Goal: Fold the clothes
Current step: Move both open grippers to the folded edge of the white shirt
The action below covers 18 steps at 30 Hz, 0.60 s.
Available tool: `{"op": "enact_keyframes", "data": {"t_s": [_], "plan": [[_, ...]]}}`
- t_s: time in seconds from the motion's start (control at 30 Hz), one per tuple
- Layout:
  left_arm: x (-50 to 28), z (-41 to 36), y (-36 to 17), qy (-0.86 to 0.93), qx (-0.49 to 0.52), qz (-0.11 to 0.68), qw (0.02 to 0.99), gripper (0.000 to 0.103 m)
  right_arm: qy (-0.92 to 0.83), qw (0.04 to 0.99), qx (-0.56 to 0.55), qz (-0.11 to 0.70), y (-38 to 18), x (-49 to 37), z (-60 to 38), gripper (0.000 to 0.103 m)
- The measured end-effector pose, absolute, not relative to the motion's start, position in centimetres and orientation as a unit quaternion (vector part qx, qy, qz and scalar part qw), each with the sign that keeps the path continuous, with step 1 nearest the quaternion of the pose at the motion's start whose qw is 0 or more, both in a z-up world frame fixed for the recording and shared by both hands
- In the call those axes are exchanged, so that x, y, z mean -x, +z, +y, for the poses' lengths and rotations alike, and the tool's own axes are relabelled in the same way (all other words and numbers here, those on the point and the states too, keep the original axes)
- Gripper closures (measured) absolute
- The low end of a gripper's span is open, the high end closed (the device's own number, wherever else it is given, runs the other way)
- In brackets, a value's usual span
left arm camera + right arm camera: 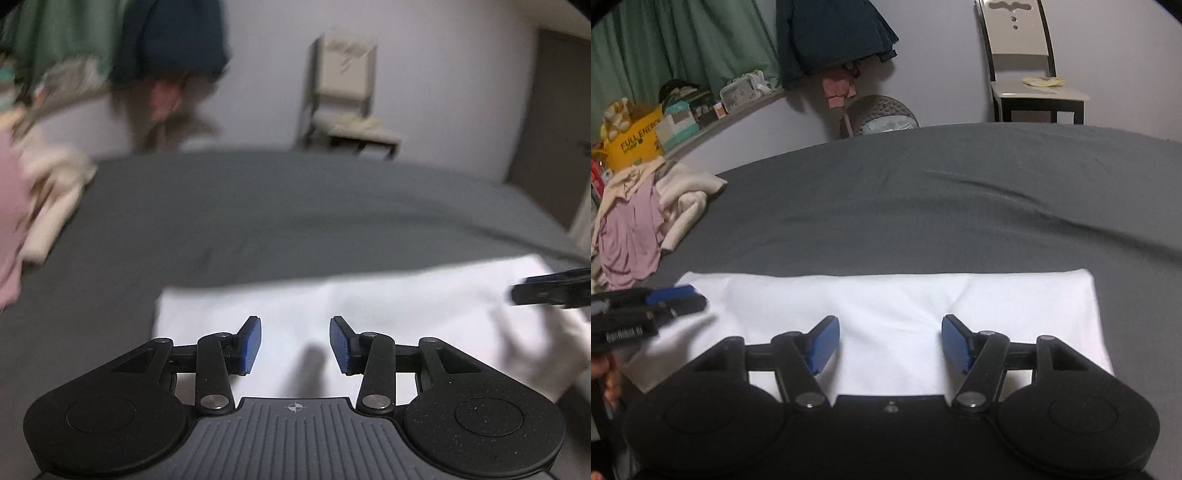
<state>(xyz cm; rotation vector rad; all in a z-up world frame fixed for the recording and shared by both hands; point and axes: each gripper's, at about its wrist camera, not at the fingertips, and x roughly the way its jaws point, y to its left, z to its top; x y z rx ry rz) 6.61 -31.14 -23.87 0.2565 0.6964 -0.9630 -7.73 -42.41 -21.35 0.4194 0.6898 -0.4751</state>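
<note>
Right wrist view: a grey-sheeted bed [923,192] carries a folded white garment [886,314] along its near edge and a pile of pink and cream clothes [646,214] at its left edge. Right gripper [890,343] and left gripper [295,343] hover over the garment, jaws wide apart, holding nothing.

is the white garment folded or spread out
Folded: the white garment lies as a neat rectangular band with a doubled far edge on the grey bed.

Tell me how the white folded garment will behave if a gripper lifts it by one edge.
The white garment lies flat and creased on the grey sheet, so it is probably floppy and would sag and unfold. It looks thin, likely light. Pushed, it would probably bunch rather than slide.
</note>
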Motion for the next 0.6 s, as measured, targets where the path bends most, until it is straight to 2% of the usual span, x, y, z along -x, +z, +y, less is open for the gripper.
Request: {"op": "enact_keyframes", "data": {"t_s": [0.13,0.23,0.27,0.3,0.37,0.47,0.5,0.6], "plan": [[-6.7,-30.2,-23.2,-0.424,-0.109,0.335,0.834,0.061,-0.235,0.885,-0.186,0.357,-22.9,7.6,-42.5,0.036],[-4.8,-30.1,-21.3,-0.437,-0.06,0.334,0.833,0.061,-0.241,0.885,-0.192,0.349,-21.5,8.3,-41.9,0.036],[-4.0,-29.9,-20.6,-0.446,-0.046,0.332,0.83,0.061,-0.241,0.887,-0.196,0.341,-21.0,8.9,-41.7,0.033],[-2.9,-29.8,-20.2,-0.458,-0.038,0.326,0.826,0.061,-0.242,0.888,-0.199,0.335,-20.7,9.5,-41.4,0.025],[-0.9,-30.5,-20.5,-0.47,-0.053,0.331,0.817,0.061,-0.253,0.883,-0.19,0.346,-20.7,10.2,-41.1,0.021],[1.0,-32.0,-22.3,-0.475,-0.085,0.352,0.802,0.061,-0.269,0.865,-0.172,0.386,-22.6,9.9,-41.4,0.019],[1.3,-32.6,-23.1,-0.474,-0.095,0.361,0.798,0.061,-0.269,0.866,-0.164,0.387,-23.1,9.8,-41.4,0.015],[3.0,-32.5,-22.6,-0.488,-0.07,0.341,0.8,0.061,-0.272,0.868,-0.163,0.383,-22.3,9.8,-41.1,0.015]]}}
